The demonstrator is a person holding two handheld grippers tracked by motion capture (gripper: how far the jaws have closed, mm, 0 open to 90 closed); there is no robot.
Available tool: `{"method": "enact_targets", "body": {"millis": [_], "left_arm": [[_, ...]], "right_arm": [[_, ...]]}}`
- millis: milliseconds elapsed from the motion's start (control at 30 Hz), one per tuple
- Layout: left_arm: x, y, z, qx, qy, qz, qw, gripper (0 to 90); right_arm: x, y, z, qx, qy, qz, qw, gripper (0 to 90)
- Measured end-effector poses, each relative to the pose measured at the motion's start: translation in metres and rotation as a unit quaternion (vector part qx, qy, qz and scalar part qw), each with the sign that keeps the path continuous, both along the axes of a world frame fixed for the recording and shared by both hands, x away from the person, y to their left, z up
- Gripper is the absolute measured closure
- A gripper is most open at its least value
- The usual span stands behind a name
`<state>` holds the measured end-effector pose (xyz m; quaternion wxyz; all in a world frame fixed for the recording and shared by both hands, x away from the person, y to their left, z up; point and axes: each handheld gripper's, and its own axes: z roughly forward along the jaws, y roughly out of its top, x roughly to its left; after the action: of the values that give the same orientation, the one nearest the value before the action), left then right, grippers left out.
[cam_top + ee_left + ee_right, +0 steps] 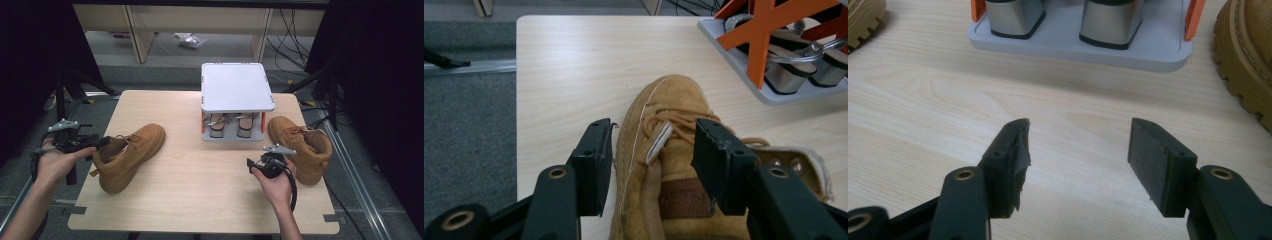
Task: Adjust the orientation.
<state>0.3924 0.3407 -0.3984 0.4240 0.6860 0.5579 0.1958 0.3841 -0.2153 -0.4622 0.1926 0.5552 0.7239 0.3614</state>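
Two tan lace-up boots lie on the wooden table (200, 190). The left boot (131, 152) lies at the table's left, toe pointing away. My left gripper (102, 142) is at its ankle opening. In the left gripper view my left gripper (656, 150) stands wide open astride the left boot (664, 125), one jaw outside the boot's side, the other over the tongue. The right boot (302, 145) stands at the table's right. Just left of it my right gripper (257, 160) hovers low over the table. My right gripper (1078, 150) is open with only bare wood between its jaws.
A grey two-level shoe rack (237, 85) with orange struts stands at the table's far middle, a pair of heeled shoes (230, 125) on its lower shelf. Its base (1073, 47) lies just ahead of the right gripper. Dark cables run across the floor beyond.
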Motion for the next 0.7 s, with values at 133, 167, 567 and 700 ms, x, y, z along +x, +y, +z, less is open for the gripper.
{"method": "enact_targets", "body": {"millis": [133, 167, 567, 700], "left_arm": [[0.002, -0.001, -0.007, -0.001, 0.018, -0.006, 0.9998, 50.2], [0.002, -0.001, -0.007, 0.006, 0.021, -0.007, 0.9997, 50.4], [0.007, -0.003, -0.013, 0.034, 0.068, -0.029, 0.9967, 54.2], [0.008, -0.004, -0.016, 0.038, 0.087, -0.034, 0.9949, 56.0]], "right_arm": [[0.000, 0.002, -0.001, -0.002, -0.001, 0.004, 1.0000, 42.1], [0.001, 0.002, -0.002, 0.004, 0.002, 0.006, 1.0000, 41.9], [0.000, 0.002, -0.003, -0.001, 0.007, 0.012, 0.9999, 40.6], [0.001, 0.003, -0.005, 0.002, 0.011, 0.015, 0.9998, 40.2]]}}
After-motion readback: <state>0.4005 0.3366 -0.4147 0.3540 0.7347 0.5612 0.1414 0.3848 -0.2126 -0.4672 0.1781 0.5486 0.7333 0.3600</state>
